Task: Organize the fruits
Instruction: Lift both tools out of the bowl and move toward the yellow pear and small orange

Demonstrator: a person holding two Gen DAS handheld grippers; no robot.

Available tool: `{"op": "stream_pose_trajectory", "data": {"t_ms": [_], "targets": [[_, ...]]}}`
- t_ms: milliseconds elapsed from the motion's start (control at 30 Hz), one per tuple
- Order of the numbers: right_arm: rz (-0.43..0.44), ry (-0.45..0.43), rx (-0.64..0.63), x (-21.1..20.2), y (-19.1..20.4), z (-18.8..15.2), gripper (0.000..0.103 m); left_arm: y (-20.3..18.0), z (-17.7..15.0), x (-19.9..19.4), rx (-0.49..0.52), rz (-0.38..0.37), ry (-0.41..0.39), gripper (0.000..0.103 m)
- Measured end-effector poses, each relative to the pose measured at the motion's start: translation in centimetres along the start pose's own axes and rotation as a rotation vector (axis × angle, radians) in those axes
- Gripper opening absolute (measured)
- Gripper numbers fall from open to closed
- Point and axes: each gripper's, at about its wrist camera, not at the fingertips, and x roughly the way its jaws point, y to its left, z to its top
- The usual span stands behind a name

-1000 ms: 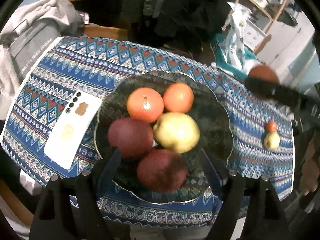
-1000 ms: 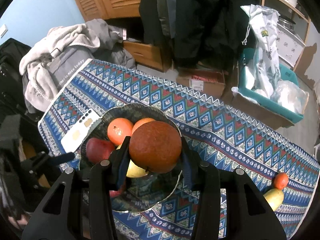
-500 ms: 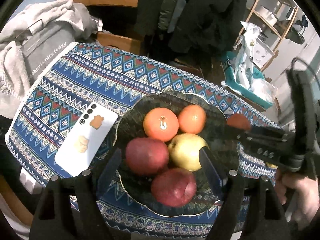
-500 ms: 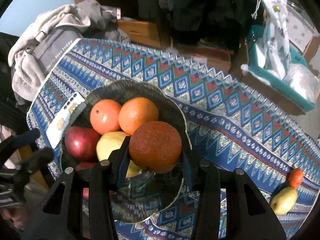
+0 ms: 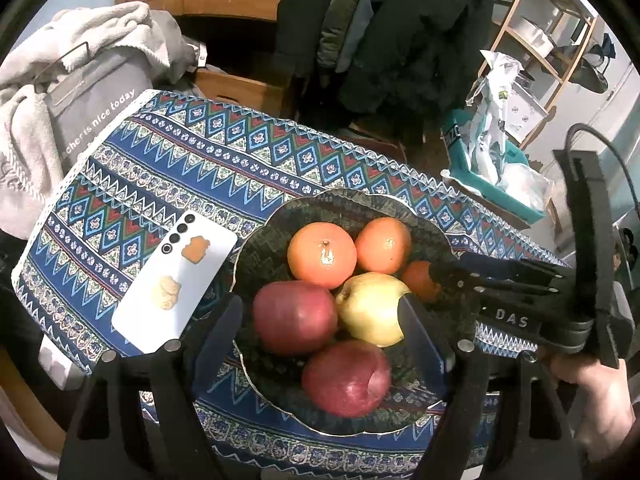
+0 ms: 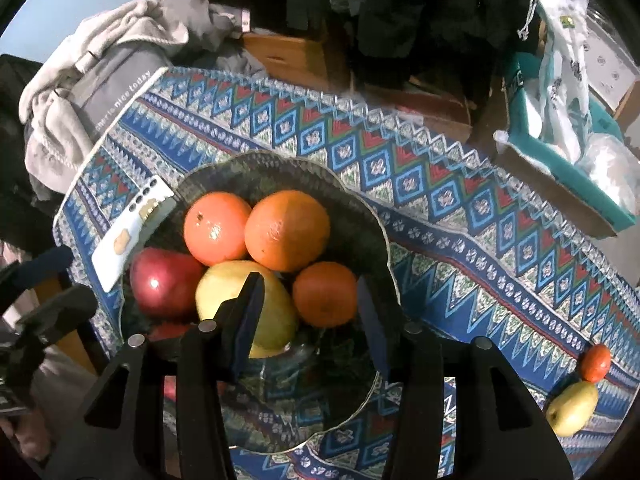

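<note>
A dark glass bowl on the patterned tablecloth holds oranges, red apples and a yellow apple. A dull orange lies in the bowl's right side, between the spread fingers of my right gripper, which is open with its fingers apart from the fruit. My left gripper is open and empty above the bowl's near side. A small tangerine and a yellow pear lie on the cloth at far right.
A white phone lies on the cloth left of the bowl. Beyond the table's far edge stand a grey bag with towels, a wooden box and a teal crate with plastic bags.
My right gripper carried the dull orange down into the bowl and opened, leaving it beside the yellow apple. My left gripper stayed open and drew back a little.
</note>
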Motion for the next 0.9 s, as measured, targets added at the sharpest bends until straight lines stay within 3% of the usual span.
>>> {"op": "stream_pose_trajectory", "data": {"t_ms": [367,900], "targets": [[-0.036,-0.124,0.009,-5.9,0.3,0.7,0.053,-1.3,0.3,-1.8,0.021,-0.019,-0.038,0.081],[-0.032,-0.363,0.013,-16.9,1.1,-0.5,0.066,-4.6,1.0,-8.2,0.1,-0.038,-0.196,0.081]]}}
